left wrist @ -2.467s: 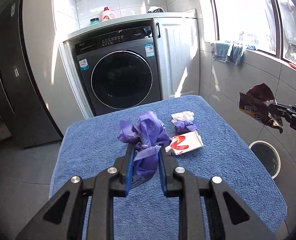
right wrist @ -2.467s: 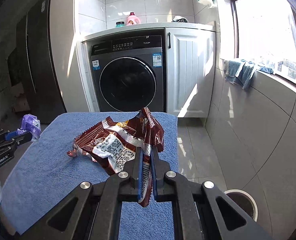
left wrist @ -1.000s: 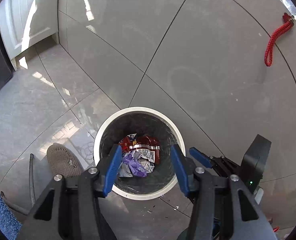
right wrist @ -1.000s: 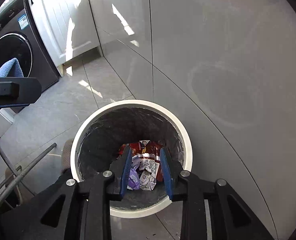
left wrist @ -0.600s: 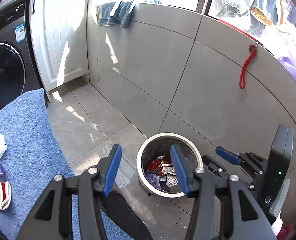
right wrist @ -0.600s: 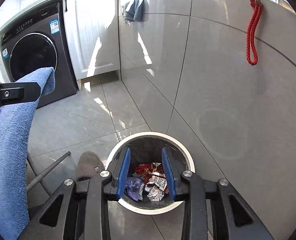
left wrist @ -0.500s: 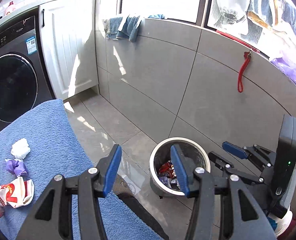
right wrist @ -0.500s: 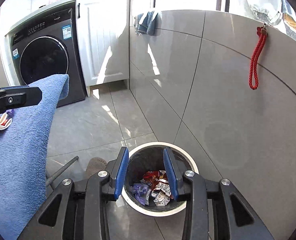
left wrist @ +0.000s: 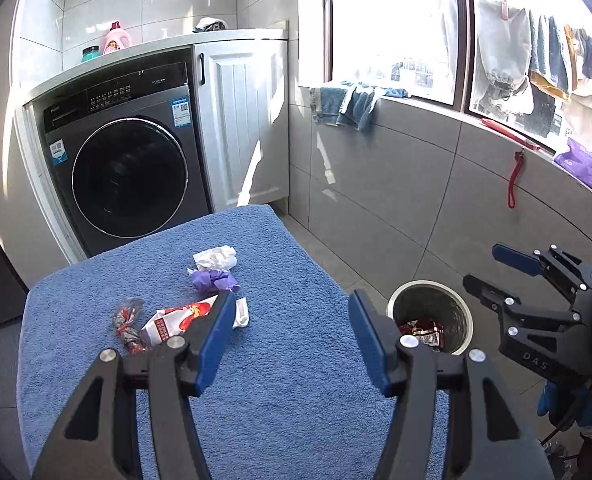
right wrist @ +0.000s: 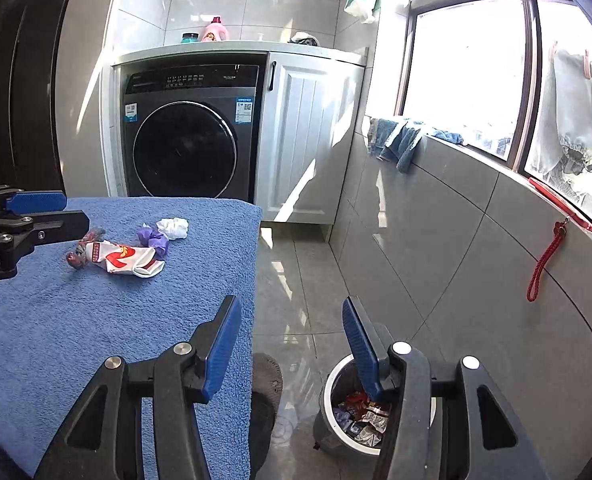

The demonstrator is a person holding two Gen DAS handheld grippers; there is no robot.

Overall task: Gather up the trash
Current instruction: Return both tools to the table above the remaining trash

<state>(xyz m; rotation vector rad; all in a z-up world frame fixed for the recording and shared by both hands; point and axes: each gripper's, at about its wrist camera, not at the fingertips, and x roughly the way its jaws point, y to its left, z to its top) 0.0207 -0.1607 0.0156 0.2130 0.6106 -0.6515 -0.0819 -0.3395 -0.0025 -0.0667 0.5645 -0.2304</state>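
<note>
Trash lies on a blue towel-covered table (left wrist: 288, 392): a white tissue wad (left wrist: 215, 257), a purple scrap (left wrist: 213, 280), a red-and-white wrapper (left wrist: 184, 318) and a small red candy wrapper (left wrist: 126, 322). They also show in the right wrist view, wrapper (right wrist: 126, 262) and tissue (right wrist: 174, 227). A white-rimmed bin (left wrist: 432, 322) on the floor holds wrappers; it also shows in the right wrist view (right wrist: 356, 416). My left gripper (left wrist: 290, 312) is open and empty above the table. My right gripper (right wrist: 292, 320) is open and empty, above the floor beside the table edge.
A dark washing machine (left wrist: 128, 172) and a white cabinet (left wrist: 244, 128) stand behind the table. A grey tiled wall with a window sill, blue cloths (left wrist: 344, 104) and a red cord (left wrist: 514, 178) runs on the right. A slipper (right wrist: 266, 376) lies by the bin.
Both grippers dropped their trash into the bin, then rose and swung from over the bin back toward the table. Both now stand wide open.
</note>
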